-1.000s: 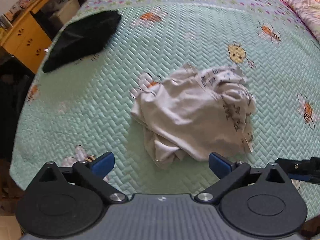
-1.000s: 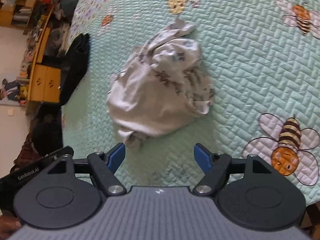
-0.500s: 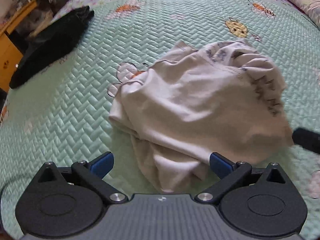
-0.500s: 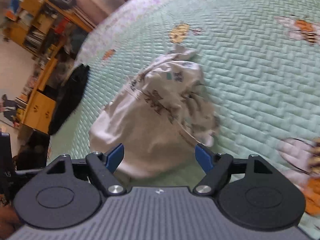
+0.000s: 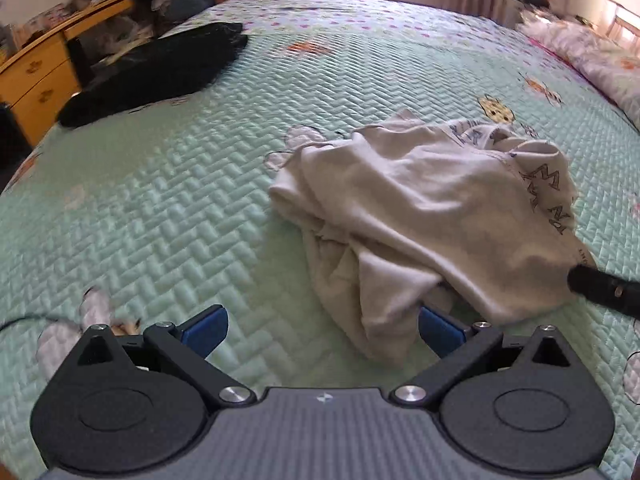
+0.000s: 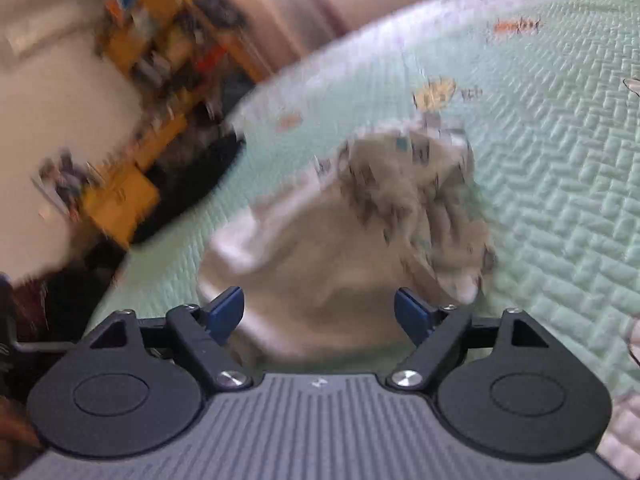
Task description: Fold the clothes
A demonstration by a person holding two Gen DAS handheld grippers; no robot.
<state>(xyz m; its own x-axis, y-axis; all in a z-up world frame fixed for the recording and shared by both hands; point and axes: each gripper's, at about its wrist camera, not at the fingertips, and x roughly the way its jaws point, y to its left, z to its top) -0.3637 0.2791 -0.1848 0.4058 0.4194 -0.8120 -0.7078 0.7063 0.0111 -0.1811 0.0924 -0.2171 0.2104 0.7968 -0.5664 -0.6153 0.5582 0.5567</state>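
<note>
Crumpled cream garment [image 5: 424, 216] with dark printed letters is lying bunched on the green quilted bedspread [image 5: 160, 200], and we are holding both grippers low beside its near edge. Our left gripper [image 5: 322, 326] is keeping its blue pads spread wide, gripping nothing; the cloth's lowest fold is sitting between them, next to the right-hand pad. Our right gripper [image 6: 319, 309] is likewise spread, with the blurred garment [image 6: 360, 240] filling the gap ahead. A black garment [image 5: 156, 72] is lying well apart near the bed's far left edge, beside a yellow cabinet [image 5: 36, 88].
</note>
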